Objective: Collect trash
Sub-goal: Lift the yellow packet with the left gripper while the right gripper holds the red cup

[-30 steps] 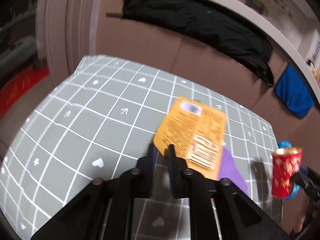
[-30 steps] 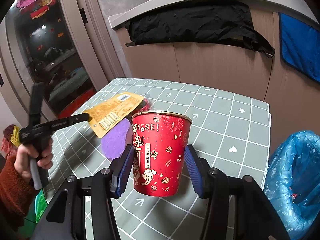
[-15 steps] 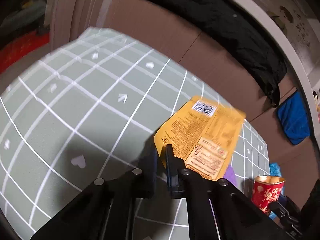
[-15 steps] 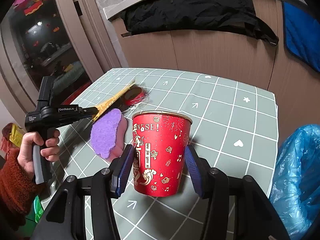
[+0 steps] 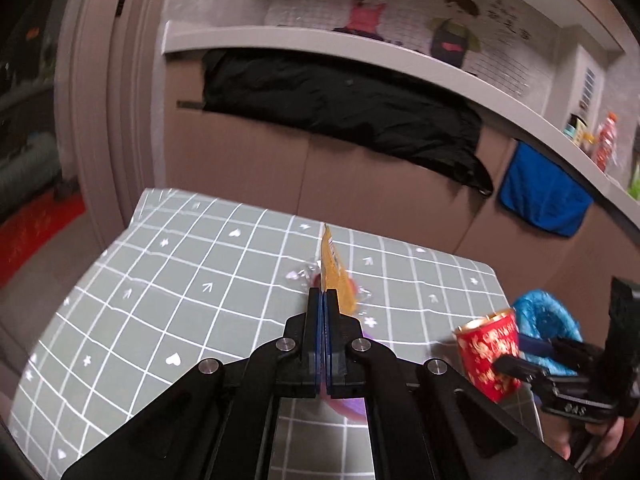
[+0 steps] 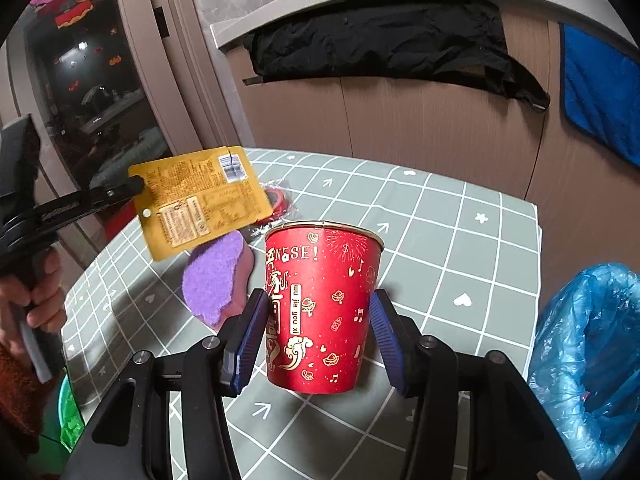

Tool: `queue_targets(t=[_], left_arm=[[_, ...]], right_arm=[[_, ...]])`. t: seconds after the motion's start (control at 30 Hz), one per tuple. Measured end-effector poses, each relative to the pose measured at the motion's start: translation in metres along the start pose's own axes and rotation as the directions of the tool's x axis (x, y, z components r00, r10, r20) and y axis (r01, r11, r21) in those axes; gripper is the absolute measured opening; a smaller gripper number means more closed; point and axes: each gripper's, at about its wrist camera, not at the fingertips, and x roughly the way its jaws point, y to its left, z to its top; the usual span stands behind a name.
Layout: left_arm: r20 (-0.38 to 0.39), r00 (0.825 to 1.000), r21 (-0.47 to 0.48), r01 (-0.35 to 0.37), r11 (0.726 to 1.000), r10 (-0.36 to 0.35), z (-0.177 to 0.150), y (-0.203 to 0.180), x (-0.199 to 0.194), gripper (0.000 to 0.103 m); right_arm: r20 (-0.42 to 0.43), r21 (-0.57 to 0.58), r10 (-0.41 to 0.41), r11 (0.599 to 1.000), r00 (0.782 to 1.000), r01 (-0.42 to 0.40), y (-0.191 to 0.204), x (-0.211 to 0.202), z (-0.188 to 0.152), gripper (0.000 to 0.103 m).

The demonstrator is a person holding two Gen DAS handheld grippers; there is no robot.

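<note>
My left gripper point(image 5: 323, 296) is shut on a yellow snack wrapper point(image 5: 334, 276) and holds it edge-on above the table; the right wrist view shows the wrapper's printed face point(image 6: 200, 204) lifted in the air. My right gripper point(image 6: 318, 332) is shut on a red paper cup point(image 6: 320, 308) held upright above the table; the cup also shows in the left wrist view point(image 5: 490, 354). A blue trash bag point(image 6: 584, 360) hangs open at the table's right edge.
A purple sponge point(image 6: 218, 280) and a red clear-wrapped item point(image 6: 276, 204) lie on the green grid tablecloth point(image 6: 440, 240). Brown cabinets with a black jacket point(image 6: 380, 48) and a blue cloth point(image 6: 600, 92) stand behind. A green bin point(image 6: 70, 412) sits low left.
My left gripper has lifted the yellow wrapper off the table and turned it edge-on to its camera. The cup stays in my right gripper, near the blue bag.
</note>
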Motion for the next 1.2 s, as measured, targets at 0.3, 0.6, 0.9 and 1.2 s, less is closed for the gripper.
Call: queue_targets(t=[0.3, 0.6, 0.9, 1.2], left_arm=[[0.044, 0.999, 0.065, 0.020, 0.998, -0.023, 0.002, -0.038, -0.024, 0.000], [0.038, 0.998, 0.086, 0.037, 0.996, -0.041, 0.003, -0.058, -0.026, 0.000], [-0.187, 0.963, -0.045, 0.189, 0.981, -0.194, -0.037, -0.028, 0.007, 0.017], [-0.358, 0.896, -0.131, 0.230, 0.964, -0.262, -0.079, -0.030, 0.033, 0.046]], right_arm=[[0.088, -0.024, -0.018, 1.000, 0.996, 0.021, 0.002, -0.033, 0.018, 0.049], [0.125, -0.027, -0.038, 0.999, 0.991, 0.042, -0.005, -0.053, 0.019, 0.049], [0.033, 0.017, 0.003, 1.000, 0.999, -0.004, -0.017, -0.041, -0.011, 0.049], [-0.078, 0.056, 0.051, 0.997, 0.996, -0.046, -0.015, -0.013, -0.048, 0.049]])
